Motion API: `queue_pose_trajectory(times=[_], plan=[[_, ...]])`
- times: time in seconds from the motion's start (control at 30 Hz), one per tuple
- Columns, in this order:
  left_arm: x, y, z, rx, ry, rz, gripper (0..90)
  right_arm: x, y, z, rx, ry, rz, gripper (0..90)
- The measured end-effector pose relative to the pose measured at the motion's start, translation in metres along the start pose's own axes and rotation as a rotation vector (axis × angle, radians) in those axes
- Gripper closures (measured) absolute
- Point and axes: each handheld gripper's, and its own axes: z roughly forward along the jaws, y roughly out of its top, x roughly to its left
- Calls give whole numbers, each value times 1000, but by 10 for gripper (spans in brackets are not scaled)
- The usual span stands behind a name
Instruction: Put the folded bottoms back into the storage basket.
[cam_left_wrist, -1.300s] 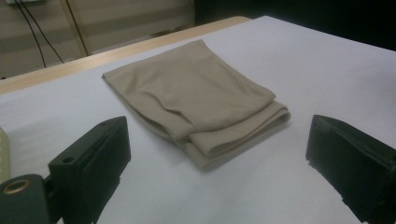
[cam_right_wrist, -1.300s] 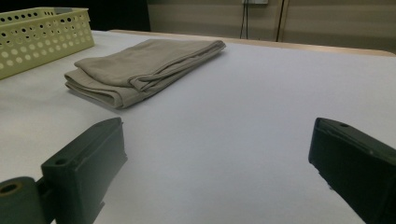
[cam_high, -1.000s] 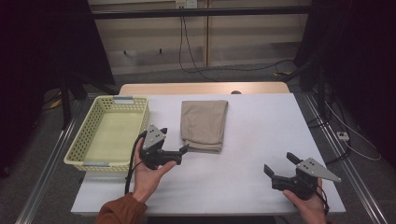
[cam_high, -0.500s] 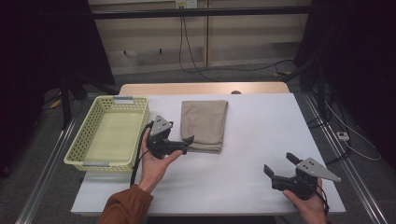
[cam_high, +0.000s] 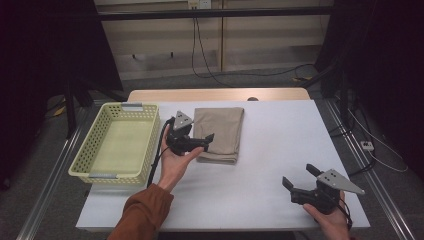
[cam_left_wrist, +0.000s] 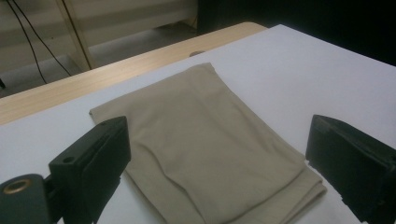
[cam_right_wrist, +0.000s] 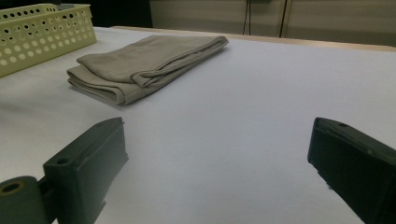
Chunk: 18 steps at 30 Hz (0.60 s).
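Observation:
A folded beige cloth (cam_high: 219, 132) lies flat near the middle of the white table (cam_high: 280, 145). My left gripper (cam_high: 207, 141) is open just over the cloth's left edge, held up by a hand in a rust sleeve. In the left gripper view the cloth (cam_left_wrist: 205, 140) spreads between the wide-apart jaws of my left gripper (cam_left_wrist: 219, 172). My right gripper (cam_high: 299, 179) stands open near the table's front right, nothing between its jaws. From the right gripper view the cloth (cam_right_wrist: 140, 65) lies far off to the left, ahead of my right gripper (cam_right_wrist: 219, 172).
A pale yellow perforated basket (cam_high: 96, 145) sits on the table's left side, also at the upper left of the right gripper view (cam_right_wrist: 42, 32). A wooden strip (cam_high: 215, 95) runs along the far edge. Cables hang behind the table.
My left gripper has moved forward and right, from beside the basket to the cloth's left edge. The right gripper has stayed put.

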Motion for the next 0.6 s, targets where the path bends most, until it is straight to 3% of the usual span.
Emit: queue_pose_trajectory(times=[0.1, 0.27, 0.33, 0.47, 0.6], plan=[[4, 1, 14, 41, 7, 9, 94, 0, 0, 0, 1, 2, 0, 42], [10, -1, 33, 70, 30, -36, 91, 0, 0, 0, 4, 8, 0, 42], [15, 0, 39, 87, 56, -41, 90, 0, 0, 1, 5, 9, 1, 43], [22, 4, 47, 119, 45, -79, 90, 0, 0, 1, 6, 13, 2, 43], [25, 3, 54, 139, 67, -80, 97, 1, -1, 1, 10, 15, 4, 43]])
